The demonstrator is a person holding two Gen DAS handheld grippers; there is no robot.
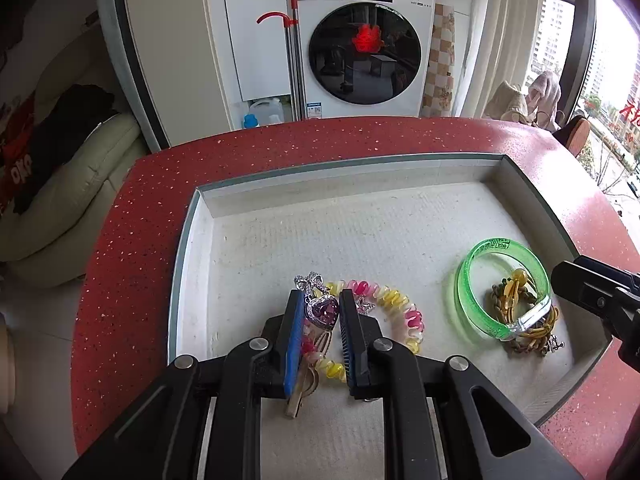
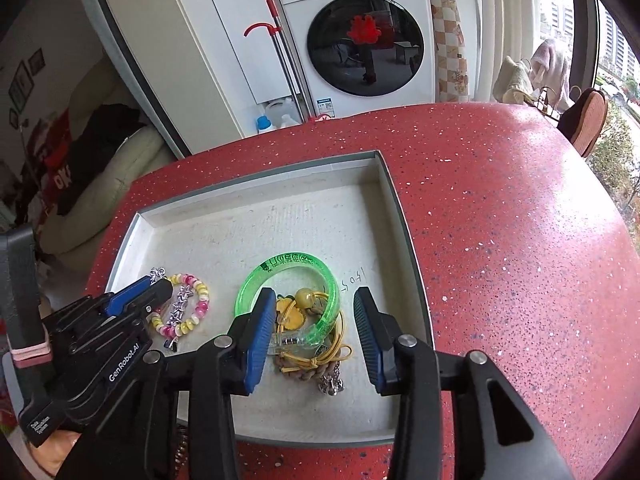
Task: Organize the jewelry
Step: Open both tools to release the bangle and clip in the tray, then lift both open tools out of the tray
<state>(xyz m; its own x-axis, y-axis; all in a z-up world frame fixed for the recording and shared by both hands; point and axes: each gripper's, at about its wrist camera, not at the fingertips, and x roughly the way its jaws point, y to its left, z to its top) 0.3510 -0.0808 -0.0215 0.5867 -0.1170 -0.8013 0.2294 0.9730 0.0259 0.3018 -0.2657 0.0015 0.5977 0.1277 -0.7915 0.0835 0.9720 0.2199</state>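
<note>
A purple heart pendant [image 1: 322,312] with a silver bow sits pinched between the blue pads of my left gripper [image 1: 320,300], low over the white tray [image 1: 360,220]. Under it lies a pink and yellow spiral bracelet [image 1: 394,296] beside a silver star charm [image 1: 364,306]. In the right wrist view my right gripper [image 2: 314,294] stands open over a green translucent bangle [image 2: 292,261], which lies on a heap of yellow cord and chain [image 2: 304,356]. Its pads do not press on the bangle. My left gripper [image 2: 154,280] shows at the left there.
The tray [image 2: 260,220] has a raised grey rim and rests on a red speckled table [image 2: 500,220]. A beige clip [image 1: 296,396] lies under my left gripper. The tray's far half holds nothing. A washing machine [image 1: 360,40] and a sofa [image 1: 80,180] stand beyond the table.
</note>
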